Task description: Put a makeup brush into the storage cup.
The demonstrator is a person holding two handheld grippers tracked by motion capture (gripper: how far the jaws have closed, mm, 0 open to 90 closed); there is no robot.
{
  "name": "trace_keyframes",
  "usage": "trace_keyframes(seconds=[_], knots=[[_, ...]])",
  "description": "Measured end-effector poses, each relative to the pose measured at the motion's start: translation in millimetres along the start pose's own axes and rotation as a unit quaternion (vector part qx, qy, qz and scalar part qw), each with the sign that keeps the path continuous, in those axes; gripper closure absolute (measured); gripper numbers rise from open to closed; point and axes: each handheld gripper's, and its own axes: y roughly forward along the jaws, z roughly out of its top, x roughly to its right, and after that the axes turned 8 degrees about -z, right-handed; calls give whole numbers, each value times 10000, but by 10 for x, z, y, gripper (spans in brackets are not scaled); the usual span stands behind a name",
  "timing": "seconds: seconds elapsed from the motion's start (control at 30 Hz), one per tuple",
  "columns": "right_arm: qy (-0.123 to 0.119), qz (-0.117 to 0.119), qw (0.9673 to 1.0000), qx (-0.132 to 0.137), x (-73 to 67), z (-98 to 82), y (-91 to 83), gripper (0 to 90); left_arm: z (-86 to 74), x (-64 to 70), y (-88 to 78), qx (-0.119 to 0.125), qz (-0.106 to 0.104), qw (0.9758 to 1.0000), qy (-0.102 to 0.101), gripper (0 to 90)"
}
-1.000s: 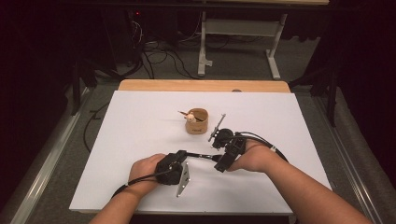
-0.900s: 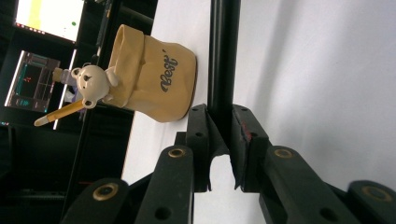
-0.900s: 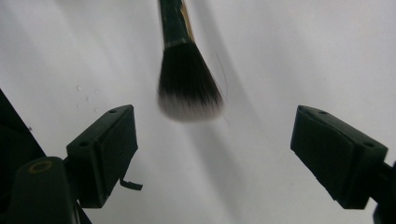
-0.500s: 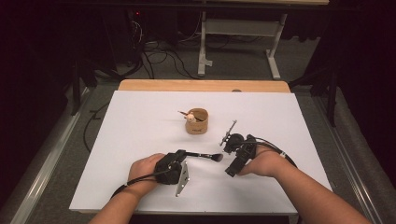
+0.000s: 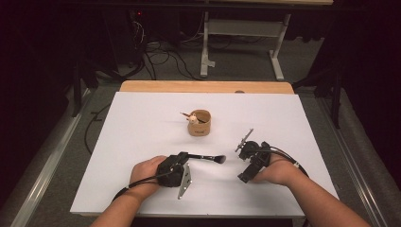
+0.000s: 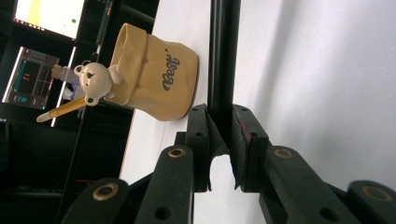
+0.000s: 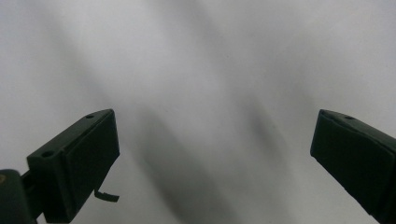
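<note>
My left gripper (image 5: 184, 156) lies at the near middle of the white table (image 5: 142, 118), shut on the black handle of a brush (image 5: 208, 158). The brush's dark head points right. In the left gripper view the handle (image 6: 223, 51) runs straight up from between the closed jaws of the left gripper (image 6: 219, 116). Farther off stands a tan cup (image 5: 199, 123) with a small bear figure and a pencil; it is also in the left gripper view (image 6: 154, 74). My right gripper (image 5: 245, 176) sits to the right of the brush head; its jaws (image 7: 212, 154) have just been opening and stand wide over bare table, nothing between them.
A wooden board (image 5: 203, 86) borders the table's far edge. Beyond it a metal stand (image 5: 241, 33) and cables (image 5: 156, 52) lie on the floor. Lit screens (image 6: 46, 18) show behind the cup in the left gripper view.
My right gripper has drawn away from the brush head, moving right, nearer and lower, and its jaws have spread. The left gripper and the brush have kept still.
</note>
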Motion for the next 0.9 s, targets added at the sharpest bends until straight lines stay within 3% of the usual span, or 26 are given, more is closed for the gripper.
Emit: trace_keyframes(seconds=[0.17, 0.33, 0.47, 0.57, 0.63, 0.8, 0.9], knots=[[151, -65, 9996, 236, 21, -54, 8, 27, -10, -13, 7, -11, -38, 9999, -101, 786], [405, -138, 9975, 568, 42, -103, 9, 25, -47, -39, 24, 65, -125, 9989, -445, 786], [675, -253, 9939, 829, 50, -142, 0, 25, -83, -57, 36, 90, -208, 9973, -693, 786], [732, -330, 9911, 1059, 67, -178, -10, 26, -95, -68, 38, 168, -228, 9958, -866, 786], [898, -389, 9874, 1240, 74, -202, -12, 26, -101, -67, 40, 233, -213, 9947, -983, 786], [953, -727, 9812, 1514, 68, -250, 9, 32, -127, -91, 46, 238, -264, 9924, -1181, 786], [1077, -701, 9788, 1592, 64, -278, 52, 32, -146, -97, 63, 230, -333, 9907, -1299, 786]])
